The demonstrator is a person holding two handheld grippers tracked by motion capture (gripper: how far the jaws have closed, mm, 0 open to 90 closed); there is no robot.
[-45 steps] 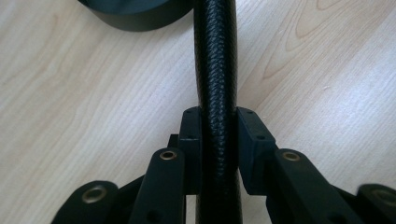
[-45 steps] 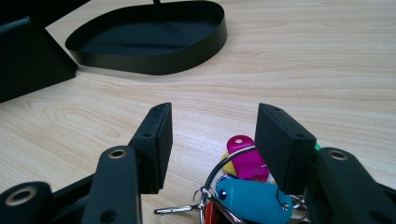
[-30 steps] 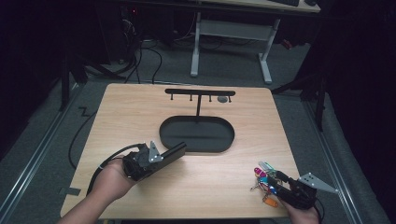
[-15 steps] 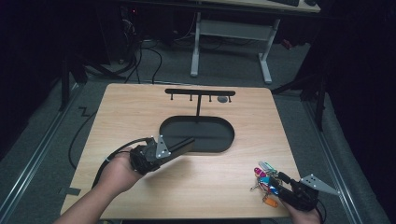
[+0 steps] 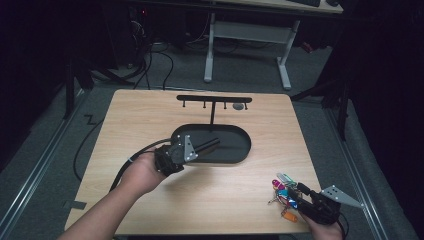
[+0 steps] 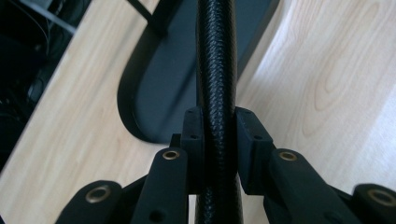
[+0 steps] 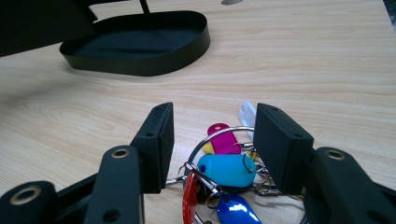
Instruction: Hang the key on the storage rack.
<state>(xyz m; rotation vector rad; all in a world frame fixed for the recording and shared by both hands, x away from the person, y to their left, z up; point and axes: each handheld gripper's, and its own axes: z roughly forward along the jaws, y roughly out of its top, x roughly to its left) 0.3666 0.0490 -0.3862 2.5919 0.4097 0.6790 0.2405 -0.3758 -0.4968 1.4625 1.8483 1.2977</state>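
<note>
While the left gripper (image 5: 212, 144) stayed clamped on a black textured rod (image 6: 215, 70) above the oval black tray (image 5: 239, 156) at the desk's (image 5: 150, 115) centre, the right gripper (image 7: 212, 144) sat at five o'clock, jaws apart, straddling a bunch of coloured key tags (image 7: 224, 169) on a ring without pressing it. A clean pickup likely meant closing squarely on the ring, not the loose tags, and keeping the rod level over the tray.

Both tools are showing matte black bodies with brass-coloured pivot screws. The left tool (image 5: 200, 149), mid-frame, is wearing a grey triangular plate and trailing a black cable; the right tool (image 5: 299, 192), lower right, is wearing another.
</note>
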